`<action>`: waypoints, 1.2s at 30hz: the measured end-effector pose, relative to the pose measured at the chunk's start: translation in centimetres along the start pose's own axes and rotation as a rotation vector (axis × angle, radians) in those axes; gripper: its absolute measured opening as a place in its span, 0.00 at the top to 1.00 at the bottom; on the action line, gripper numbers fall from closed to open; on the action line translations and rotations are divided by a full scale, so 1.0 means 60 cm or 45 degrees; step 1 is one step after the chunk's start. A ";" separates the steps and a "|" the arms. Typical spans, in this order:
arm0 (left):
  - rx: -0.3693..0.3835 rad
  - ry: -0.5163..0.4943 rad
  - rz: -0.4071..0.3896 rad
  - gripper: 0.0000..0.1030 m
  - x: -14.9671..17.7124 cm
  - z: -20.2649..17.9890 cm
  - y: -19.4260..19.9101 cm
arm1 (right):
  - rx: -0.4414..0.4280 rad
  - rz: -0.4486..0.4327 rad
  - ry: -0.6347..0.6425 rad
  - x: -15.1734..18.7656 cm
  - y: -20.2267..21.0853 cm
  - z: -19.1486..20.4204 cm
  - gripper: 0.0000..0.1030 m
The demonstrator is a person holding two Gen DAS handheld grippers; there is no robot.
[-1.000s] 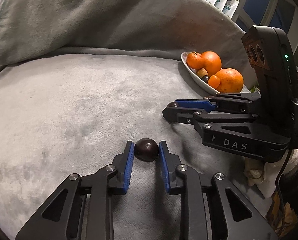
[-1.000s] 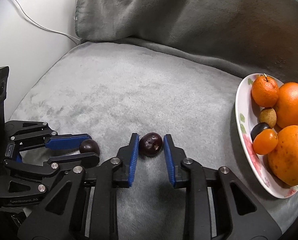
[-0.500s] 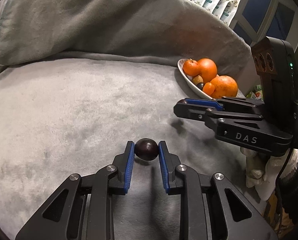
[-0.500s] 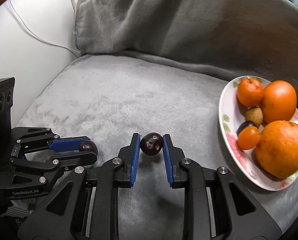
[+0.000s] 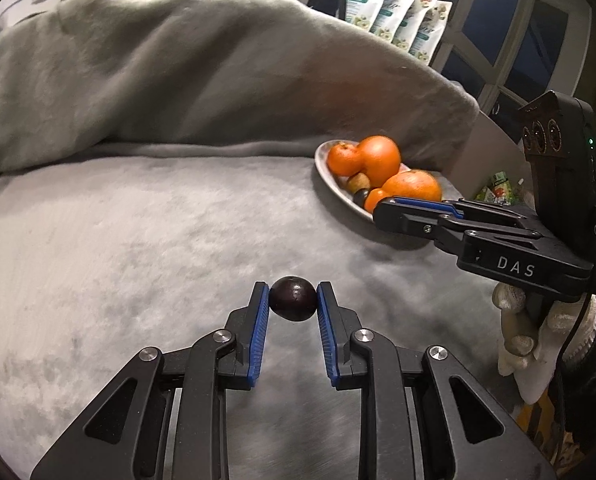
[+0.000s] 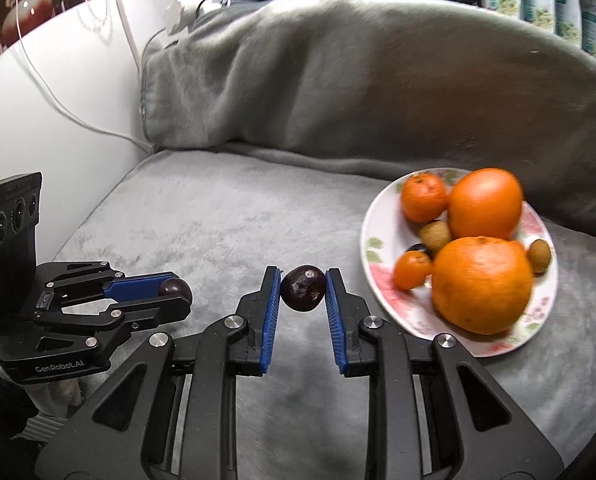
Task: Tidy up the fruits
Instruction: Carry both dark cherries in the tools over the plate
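My left gripper (image 5: 293,295) is shut on a dark purple plum (image 5: 292,299) and holds it above the grey cushion. My right gripper (image 6: 302,285) is shut on a second dark plum (image 6: 302,289), also lifted. A white floral plate (image 6: 382,292) at the right holds oranges (image 6: 482,283), small tangerines, brownish small fruits and a dark plum. In the left wrist view the right gripper (image 5: 382,210) reaches beside the plate (image 5: 330,174); its plum is hidden there. In the right wrist view the left gripper (image 6: 177,294) sits at the lower left with its plum (image 6: 173,288).
A grey blanket-covered cushion (image 6: 225,216) is the surface, with a raised grey backrest (image 6: 378,80) behind. A white wall with a cable (image 6: 57,100) is to the left. Snack packets (image 5: 398,12) and a window stand behind the backrest.
Both grippers have lifted their plums off the cushion. The right gripper has moved toward the plate, which looks closer in its view.
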State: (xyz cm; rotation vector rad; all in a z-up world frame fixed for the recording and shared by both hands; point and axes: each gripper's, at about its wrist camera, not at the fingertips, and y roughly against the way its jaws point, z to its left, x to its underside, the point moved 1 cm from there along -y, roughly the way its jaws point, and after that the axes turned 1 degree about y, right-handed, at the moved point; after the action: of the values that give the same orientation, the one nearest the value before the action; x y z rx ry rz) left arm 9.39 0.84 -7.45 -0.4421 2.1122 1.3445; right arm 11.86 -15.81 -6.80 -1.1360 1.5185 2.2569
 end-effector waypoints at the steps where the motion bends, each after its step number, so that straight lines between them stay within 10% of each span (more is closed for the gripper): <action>1: 0.004 -0.005 -0.003 0.78 -0.003 -0.003 0.000 | 0.005 -0.008 -0.004 -0.001 0.006 -0.004 0.77; 36: 0.108 -0.122 -0.035 0.78 -0.121 -0.095 -0.106 | 0.193 -0.130 -0.205 -0.030 0.083 -0.211 0.77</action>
State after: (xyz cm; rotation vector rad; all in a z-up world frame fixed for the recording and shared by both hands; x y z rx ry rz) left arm 16.84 -7.34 -5.53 -0.3633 2.0683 1.2306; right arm 16.55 -28.45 -4.31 -0.9430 1.5032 2.0726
